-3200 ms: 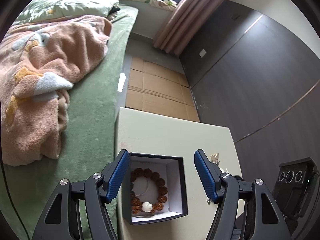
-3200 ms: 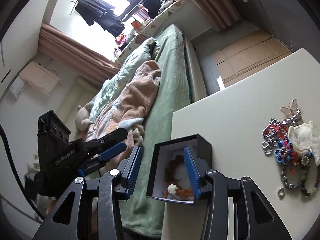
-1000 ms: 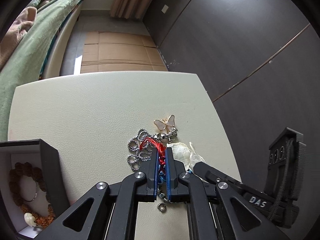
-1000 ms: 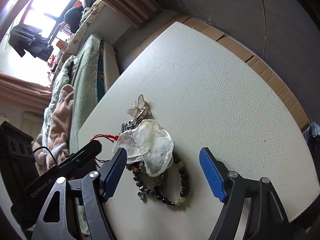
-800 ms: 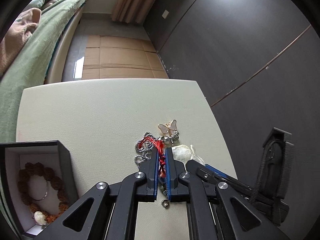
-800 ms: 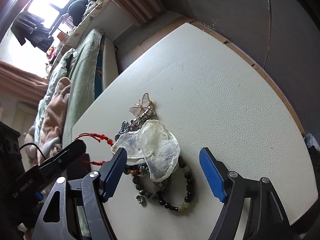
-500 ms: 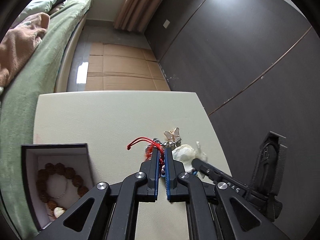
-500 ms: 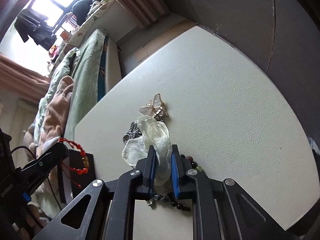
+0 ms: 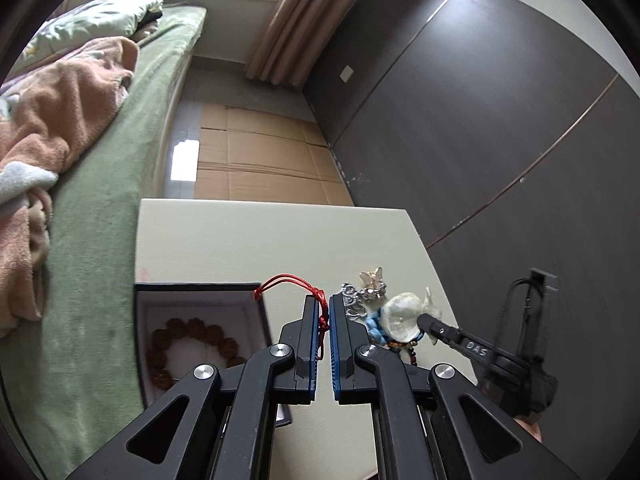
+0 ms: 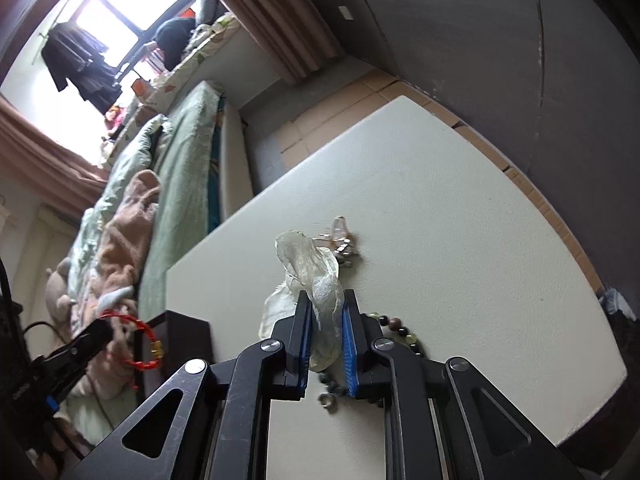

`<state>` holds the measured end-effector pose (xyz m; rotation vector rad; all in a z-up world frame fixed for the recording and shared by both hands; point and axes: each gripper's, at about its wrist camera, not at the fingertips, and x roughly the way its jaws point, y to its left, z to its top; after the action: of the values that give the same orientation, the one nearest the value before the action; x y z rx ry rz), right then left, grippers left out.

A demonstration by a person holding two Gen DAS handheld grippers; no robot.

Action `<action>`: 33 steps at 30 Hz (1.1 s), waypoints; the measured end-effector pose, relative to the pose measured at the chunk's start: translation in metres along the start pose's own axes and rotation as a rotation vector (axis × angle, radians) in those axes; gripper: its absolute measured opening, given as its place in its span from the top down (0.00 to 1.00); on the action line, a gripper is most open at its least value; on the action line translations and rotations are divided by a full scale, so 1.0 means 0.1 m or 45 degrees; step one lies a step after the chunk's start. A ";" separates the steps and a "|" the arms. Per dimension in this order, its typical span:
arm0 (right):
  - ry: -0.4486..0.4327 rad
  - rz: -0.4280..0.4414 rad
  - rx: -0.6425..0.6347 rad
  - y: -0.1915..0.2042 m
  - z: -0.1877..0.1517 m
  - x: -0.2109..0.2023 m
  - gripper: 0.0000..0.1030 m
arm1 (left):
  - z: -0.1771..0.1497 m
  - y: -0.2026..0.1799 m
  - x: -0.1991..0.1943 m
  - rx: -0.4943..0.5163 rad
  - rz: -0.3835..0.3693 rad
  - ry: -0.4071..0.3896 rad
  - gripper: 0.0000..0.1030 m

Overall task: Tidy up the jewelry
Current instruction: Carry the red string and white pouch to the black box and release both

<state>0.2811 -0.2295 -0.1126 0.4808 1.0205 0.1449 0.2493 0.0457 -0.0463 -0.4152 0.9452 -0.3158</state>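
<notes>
Left gripper (image 9: 324, 308): blue-lined fingers pressed together on a red cord bracelet (image 9: 294, 283); its loop arcs out past the fingertips, above the near right corner of the box.
Right gripper (image 10: 325, 312): fingers clamped on a clear plastic bag (image 10: 316, 272), which bulges up above the fingertips.
Table (image 9: 256, 240): pale cream top; bed along its left edge, dark wall beyond its right edge.
Box (image 9: 262, 320): black, open, white inside, at the table's near left edge.
Brown bead bracelet (image 9: 192, 336): coiled on the floor of the box.
Jewelry pile (image 9: 362, 296): near the table's right edge, with a butterfly charm (image 9: 371, 277), a silver chain and blue beads touching one another.
Left view only: the inside of the box with the brown beads; the right gripper's fingertip at the pale bag over the pile.
Right view only: a gold bead (image 10: 157, 349) hanging on the red cord, held off the table's left edge beside the box's dark outer wall (image 10: 188, 340); a dark and pale green bead bracelet (image 10: 396, 328) and a small metal ring (image 10: 327, 400) lying on the table under the gripper.
Bed (image 9: 104, 184): green cover with a rumpled pink blanket (image 9: 52, 112).
Floor: flattened cardboard (image 9: 260, 160) past the table's far edge.
</notes>
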 end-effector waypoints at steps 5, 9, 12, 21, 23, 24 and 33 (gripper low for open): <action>0.113 -0.121 0.090 -0.19 -0.02 0.25 0.85 | -0.01 0.14 -0.14 -0.024 0.011 -0.026 0.95; 0.118 -0.148 0.084 -0.19 -0.02 0.25 0.85 | -0.01 0.21 -0.21 -0.034 0.012 -0.038 0.95; 0.124 -0.188 0.051 -0.16 -0.02 0.26 0.83 | -0.01 0.23 -0.25 -0.036 0.009 -0.039 0.95; 0.089 -0.262 -0.009 -0.10 -0.01 0.23 0.55 | -0.01 0.23 -0.25 -0.027 0.010 -0.037 0.95; 0.046 -0.267 -0.039 -0.07 0.00 0.18 0.55 | -0.01 0.23 -0.25 -0.025 0.012 -0.034 0.95; 0.026 -0.276 -0.055 -0.05 -0.01 0.16 0.59 | -0.01 0.24 -0.25 -0.024 0.012 -0.034 0.95; 0.061 -0.155 -0.073 -0.02 -0.02 0.19 0.97 | 0.00 0.21 -0.27 -0.014 0.015 -0.032 0.95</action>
<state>0.2893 -0.2246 -0.1293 0.3636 1.0867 0.0774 0.2365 0.0754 -0.0370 -0.4226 0.9247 -0.2945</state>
